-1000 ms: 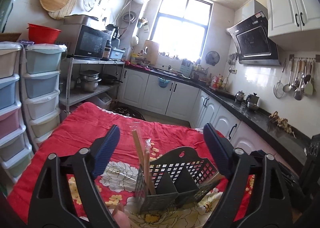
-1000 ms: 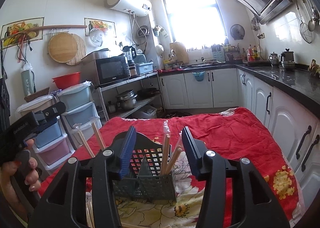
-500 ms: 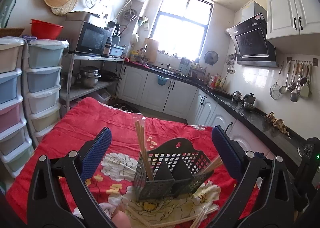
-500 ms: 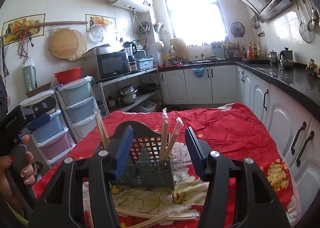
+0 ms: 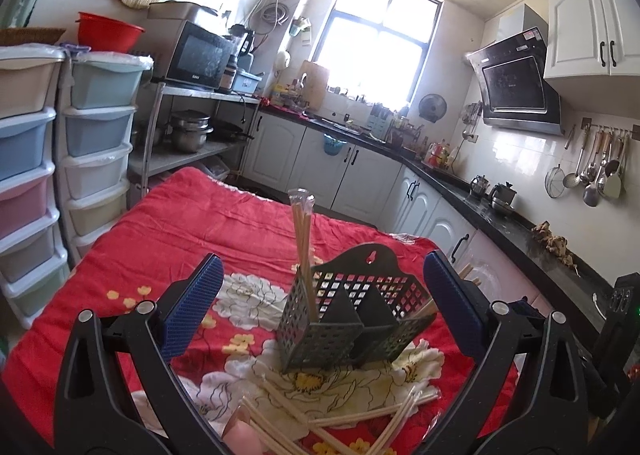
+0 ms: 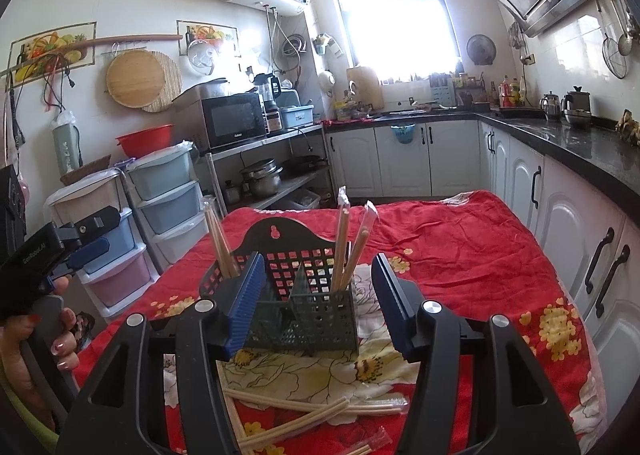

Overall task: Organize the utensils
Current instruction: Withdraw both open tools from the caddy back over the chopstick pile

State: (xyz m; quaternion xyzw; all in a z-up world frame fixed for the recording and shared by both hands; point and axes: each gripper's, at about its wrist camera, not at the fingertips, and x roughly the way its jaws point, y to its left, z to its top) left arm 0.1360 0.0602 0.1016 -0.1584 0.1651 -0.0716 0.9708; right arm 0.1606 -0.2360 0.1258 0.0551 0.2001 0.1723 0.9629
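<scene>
Both the left tongs [image 5: 320, 301] and right tongs [image 6: 320, 295] gape empty before the dark perforated plastic caddy [image 6: 302, 295] on the red floral worktop [image 6: 460, 255], whose scattered loose wooden chopsticks [image 6: 304, 411] could roll away under careless nudging.

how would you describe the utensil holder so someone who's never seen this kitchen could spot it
Find the table under the red floral cloth. Near its front edge stands a dark grey plastic utensil holder with lattice walls, divided compartments and an arched back with a hanging hole. It alone stands upright there, with wrapped chopsticks sticking out; loose chopsticks lie flat before it.
</scene>
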